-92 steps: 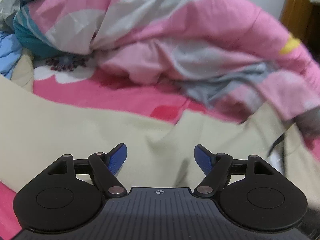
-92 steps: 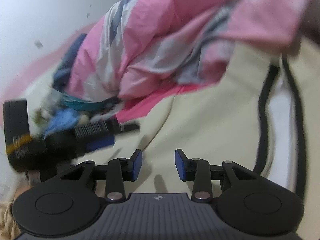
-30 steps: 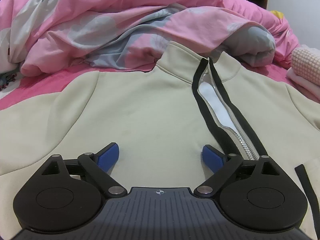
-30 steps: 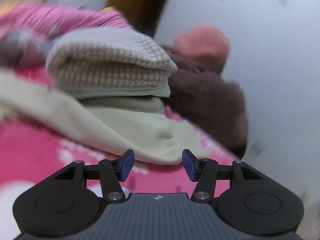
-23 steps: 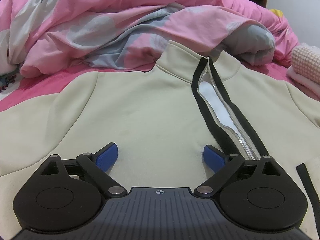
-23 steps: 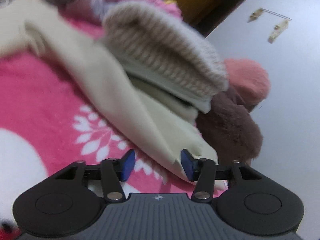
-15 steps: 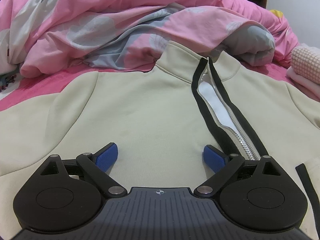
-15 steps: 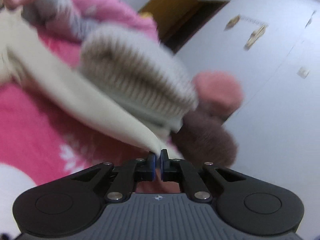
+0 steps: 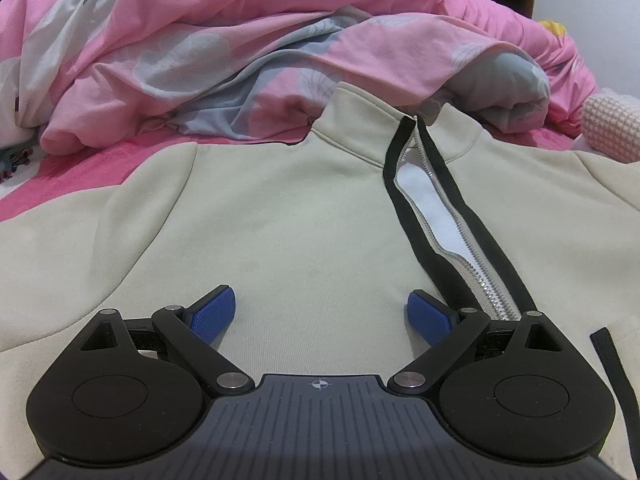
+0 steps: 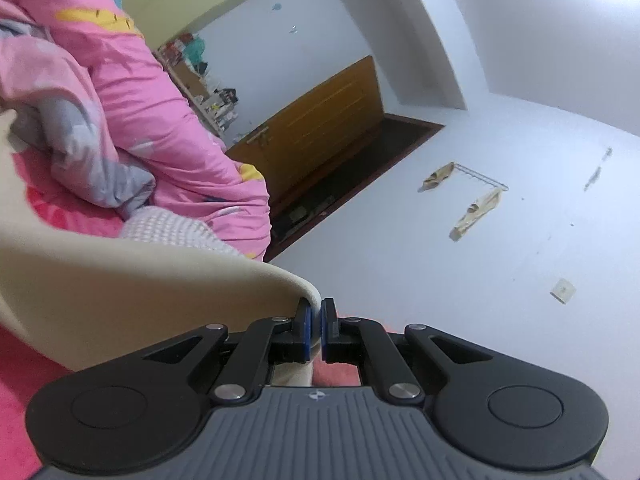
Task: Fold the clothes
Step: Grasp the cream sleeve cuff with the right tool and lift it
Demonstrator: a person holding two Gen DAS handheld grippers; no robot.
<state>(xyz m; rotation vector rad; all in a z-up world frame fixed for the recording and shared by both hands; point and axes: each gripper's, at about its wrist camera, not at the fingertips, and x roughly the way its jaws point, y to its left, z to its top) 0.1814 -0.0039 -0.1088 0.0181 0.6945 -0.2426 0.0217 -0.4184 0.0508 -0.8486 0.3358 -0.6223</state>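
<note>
The cream jacket lies front-up and spread across the bed, its collar toward the heaped pink quilt at the far edge and its black-edged zipper part open over a white lining. It looks like soft, fairly thick fleece cloth: light to lift, limp, sure to sag and drag wherever it is not held, though not slippery against the pink sheet. One sleeve is already raised off the bed at the right side, its cuff end pinched between the closed blue pads of the right tool, so the fabric arcs up from the body in a loose curve. The left tool hovers low over the chest with its pads spread wide, holding nothing; whether it touches the cloth I cannot tell. To my eye the cuff is a sensible hold for swinging the sleeve across the front, and the shoulder seam or hem edge would serve better than the slack middle. A folded knitted piece sits near the quilt at the right edge of the bed.
</note>
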